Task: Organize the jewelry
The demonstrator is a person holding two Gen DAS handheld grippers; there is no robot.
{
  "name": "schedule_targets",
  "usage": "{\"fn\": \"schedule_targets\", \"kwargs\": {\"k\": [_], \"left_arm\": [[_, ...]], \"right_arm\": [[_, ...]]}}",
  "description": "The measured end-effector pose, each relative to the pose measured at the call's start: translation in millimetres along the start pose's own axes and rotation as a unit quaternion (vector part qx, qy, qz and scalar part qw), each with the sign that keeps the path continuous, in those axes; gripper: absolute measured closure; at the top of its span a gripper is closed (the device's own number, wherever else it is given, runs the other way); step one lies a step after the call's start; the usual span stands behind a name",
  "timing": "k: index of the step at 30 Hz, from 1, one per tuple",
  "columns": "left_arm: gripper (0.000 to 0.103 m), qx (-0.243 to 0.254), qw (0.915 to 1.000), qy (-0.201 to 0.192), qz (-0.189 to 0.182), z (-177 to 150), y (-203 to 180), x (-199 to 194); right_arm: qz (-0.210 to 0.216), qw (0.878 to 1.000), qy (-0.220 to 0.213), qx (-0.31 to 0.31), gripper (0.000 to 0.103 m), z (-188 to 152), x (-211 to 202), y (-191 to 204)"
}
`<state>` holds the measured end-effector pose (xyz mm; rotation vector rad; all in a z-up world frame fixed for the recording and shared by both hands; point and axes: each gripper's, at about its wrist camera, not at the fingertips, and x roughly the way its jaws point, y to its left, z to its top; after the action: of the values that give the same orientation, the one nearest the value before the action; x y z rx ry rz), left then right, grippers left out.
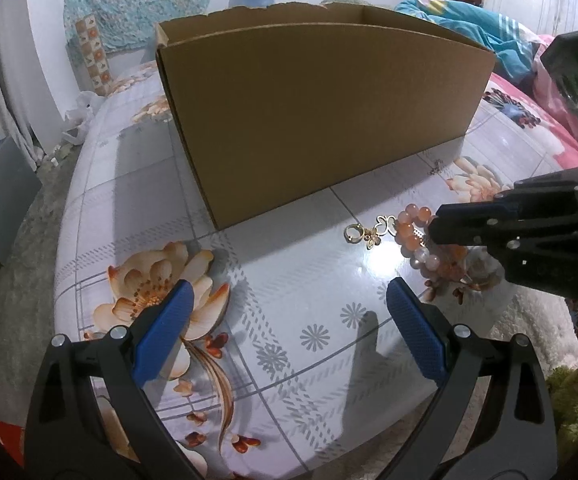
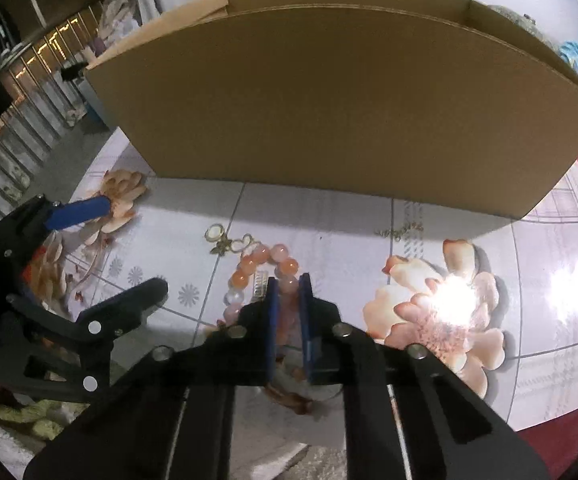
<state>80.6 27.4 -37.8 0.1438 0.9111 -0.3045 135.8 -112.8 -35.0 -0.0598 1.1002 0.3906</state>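
A bracelet of orange and pink beads [image 1: 408, 229] [image 2: 249, 266] lies on the flowered tablecloth [image 1: 309, 280], with gold charms and a ring clasp [image 1: 365, 234] [image 2: 223, 240] at its left end. My right gripper [image 2: 287, 280] [image 1: 435, 227] points down onto it, its blue pads drawn close with beads pinched between them. My left gripper [image 1: 289, 292] [image 2: 136, 244] hovers to the left of the bracelet, open, with nothing between its blue fingers. A small gold piece of jewelry [image 1: 435, 168] [image 2: 401, 233] lies near the foot of the box.
A big open cardboard box [image 1: 321, 120] [image 2: 329, 100] stands just behind the jewelry, its near wall facing me. Bedding and cloth [image 1: 469, 28] lie behind and to the right. The table's front edge drops to carpet [image 1: 577, 400].
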Motion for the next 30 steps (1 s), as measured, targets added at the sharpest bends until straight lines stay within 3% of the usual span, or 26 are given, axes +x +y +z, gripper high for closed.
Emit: {"fn": "schedule_targets", "kwargs": {"k": [8, 12, 19, 25, 30], "left_arm": [[0.010, -0.008, 0.9999, 0.011, -0.005, -4.4, 2.7, 4.4], [0.010, -0.007, 0.9999, 0.013, -0.005, -5.9, 2.1, 5.7], [0.010, 0.005, 0.9998, 0.017, 0.001, -6.2, -2.2, 9.0], [0.009, 0.001, 0.9998, 0.020, 0.004, -3.9, -6.5, 11.0], [0.008, -0.002, 0.9998, 0.017, 0.006, -3.8, -7.6, 11.6]], "right_arm": [[0.102, 0.991, -0.035, 0.083, 0.093, 5.1, -33.1, -26.6], [0.120, 0.985, -0.057, 0.106, 0.093, 8.2, -58.4, -37.4], [0.084, 0.982, -0.086, 0.146, 0.093, 0.5, -89.4, -77.4], [0.051, 0.978, -0.092, 0.179, 0.093, 1.1, -76.5, -107.3], [-0.017, 0.977, -0.077, 0.199, 0.093, -3.7, -59.2, -136.1]]}}
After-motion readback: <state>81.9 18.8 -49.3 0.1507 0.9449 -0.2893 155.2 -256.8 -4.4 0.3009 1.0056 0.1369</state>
